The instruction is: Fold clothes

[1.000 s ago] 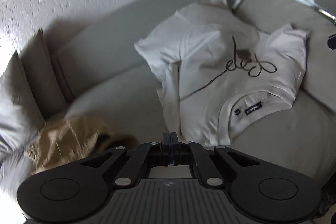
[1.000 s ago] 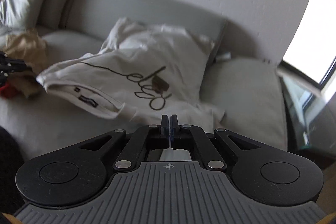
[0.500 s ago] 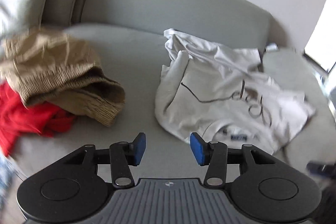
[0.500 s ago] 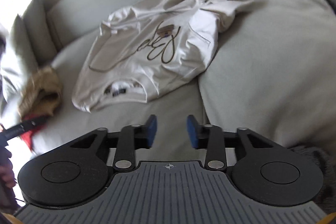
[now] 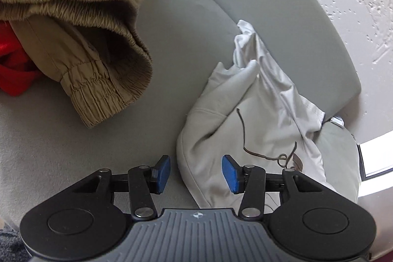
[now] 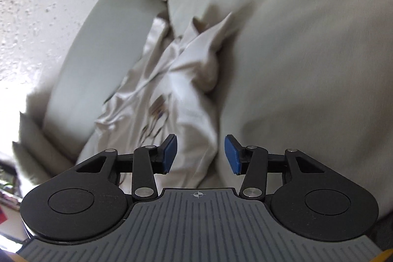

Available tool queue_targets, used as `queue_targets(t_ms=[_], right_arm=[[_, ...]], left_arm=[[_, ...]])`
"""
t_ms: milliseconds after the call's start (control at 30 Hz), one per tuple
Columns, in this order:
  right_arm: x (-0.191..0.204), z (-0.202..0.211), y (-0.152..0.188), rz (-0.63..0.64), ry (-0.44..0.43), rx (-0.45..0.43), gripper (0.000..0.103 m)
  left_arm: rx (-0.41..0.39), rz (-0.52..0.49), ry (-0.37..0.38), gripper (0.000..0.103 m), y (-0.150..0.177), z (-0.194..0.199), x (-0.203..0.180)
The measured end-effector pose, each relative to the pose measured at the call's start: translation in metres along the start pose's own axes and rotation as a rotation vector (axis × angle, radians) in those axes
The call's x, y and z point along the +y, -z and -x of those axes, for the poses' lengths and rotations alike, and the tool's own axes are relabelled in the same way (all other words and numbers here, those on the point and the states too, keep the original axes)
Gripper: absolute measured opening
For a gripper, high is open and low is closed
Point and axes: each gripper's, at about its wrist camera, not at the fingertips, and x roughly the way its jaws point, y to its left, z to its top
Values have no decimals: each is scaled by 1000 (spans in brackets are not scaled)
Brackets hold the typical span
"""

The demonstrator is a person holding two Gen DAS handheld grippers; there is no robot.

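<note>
White T-shirt (image 5: 248,119), crumpled on your grey sofa (image 5: 186,23).
Your left gripper (image 5: 196,173) and right gripper (image 6: 199,154): both spread wide, empty, over its edges. Tan trousers (image 5: 81,23) lie apart.

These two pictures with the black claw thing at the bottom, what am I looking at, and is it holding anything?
Each picture comes from a camera on a handheld two-finger gripper that a person carries. One shows the left gripper, the other the right gripper. Both stand open with blue pads and hold nothing. On the grey sofa lies a crumpled white T-shirt with dark looping script, seen from both sides. The left view also shows tan trousers with elastic cuffs lying over a red garment.
</note>
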Motion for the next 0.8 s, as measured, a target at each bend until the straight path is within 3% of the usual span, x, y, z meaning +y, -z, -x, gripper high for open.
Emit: queue_targets(t_ms=[167, 233, 267, 300, 333, 433, 633, 800], right_arm=[[14, -25, -10, 117, 8, -48, 45], [23, -37, -13, 183, 21, -39, 45], [26, -42, -13, 212, 29, -30, 40], [30, -46, -13, 241, 39, -22, 29], [33, -49, -13, 262, 55, -12, 0], [35, -41, -11, 249, 95, -16, 0], [31, 8, -19, 147, 58, -51, 0], [32, 63, -17, 143, 30, -74, 0]], left_arm=[[16, -5, 24, 45, -2, -16, 0], [34, -28, 31, 36, -3, -22, -4], [45, -43, 29, 31, -3, -25, -6], [56, -65, 16, 15, -3, -26, -10], [72, -77, 14, 2, -3, -27, -12], [66, -87, 4, 2, -1, -18, -14], [31, -135, 29, 2, 0, 28, -26], [56, -110, 63, 2, 5, 75, -16]])
